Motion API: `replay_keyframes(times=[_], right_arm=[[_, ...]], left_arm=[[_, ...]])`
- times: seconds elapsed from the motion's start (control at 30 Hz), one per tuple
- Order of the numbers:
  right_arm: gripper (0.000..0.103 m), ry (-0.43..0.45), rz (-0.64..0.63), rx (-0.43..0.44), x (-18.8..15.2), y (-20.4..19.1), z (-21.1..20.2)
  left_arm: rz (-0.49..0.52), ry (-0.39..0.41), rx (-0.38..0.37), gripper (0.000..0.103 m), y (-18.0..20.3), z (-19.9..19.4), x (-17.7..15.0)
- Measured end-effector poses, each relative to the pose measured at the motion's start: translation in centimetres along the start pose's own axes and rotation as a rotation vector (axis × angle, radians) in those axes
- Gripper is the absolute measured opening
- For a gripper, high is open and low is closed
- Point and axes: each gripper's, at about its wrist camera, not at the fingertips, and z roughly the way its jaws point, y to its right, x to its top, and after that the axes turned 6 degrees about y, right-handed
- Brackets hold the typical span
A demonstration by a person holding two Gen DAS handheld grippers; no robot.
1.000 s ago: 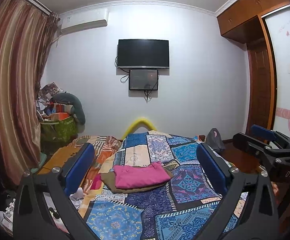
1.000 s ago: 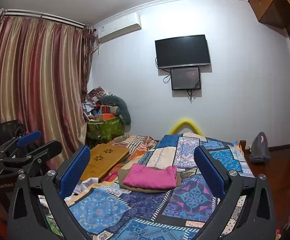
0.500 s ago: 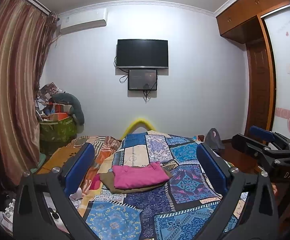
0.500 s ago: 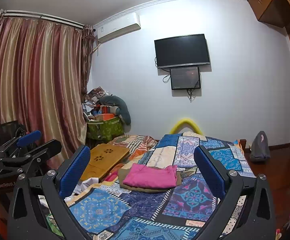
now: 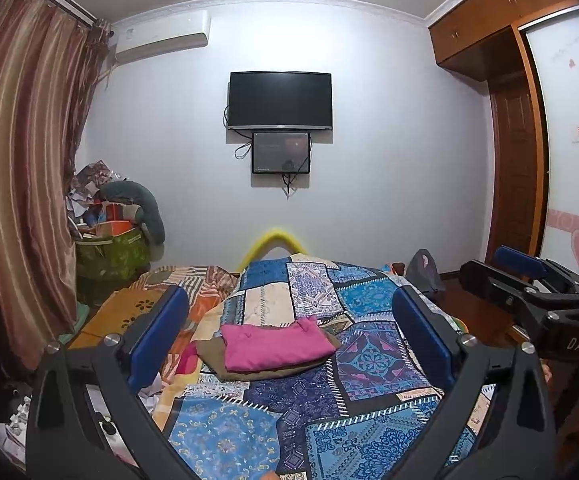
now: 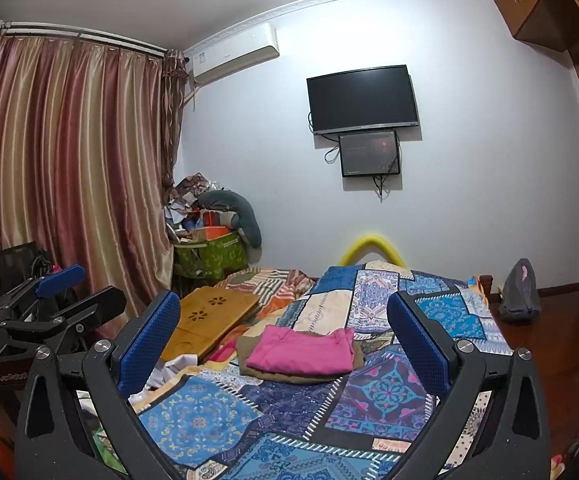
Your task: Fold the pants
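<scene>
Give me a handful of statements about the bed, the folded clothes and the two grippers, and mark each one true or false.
1. The pink folded garment lies on top of a brown garment. True.
2. The left gripper is shut on the pink garment. False: its fingers are spread wide and apart from the clothes.
3. The right gripper is open and holds nothing. True.
4. The clothes sit on a plain white sheet. False: they rest on a patterned patchwork bedspread.
5. A wooden lap tray lies on the bed beside the stack, on the curtain side. True.
6. The wall television shows a bright picture. False: its screen is dark.
</scene>
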Motion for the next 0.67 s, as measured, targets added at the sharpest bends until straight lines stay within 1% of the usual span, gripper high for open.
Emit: replay_keyframes(times=[0.13, 0.27, 0.67], right_arm=[[0.103, -0.001, -0.001, 0.000, 0.05, -0.16, 0.07], [0.103, -0.003, -0.001, -0.001, 0.01, -0.15, 0.07], [0.103, -0.009, -0.001, 0.000, -0.15, 0.03, 0.05]], left_arm=[[-0.001, -0.003, -0.001, 0.103, 0.07, 0.06, -0.11], [-0.008, -0.013, -0.019, 0.103, 0.06, 0.25, -0.10], [-0.005, -0.012, 0.004, 0.103, 0.38, 0.29, -0.15]])
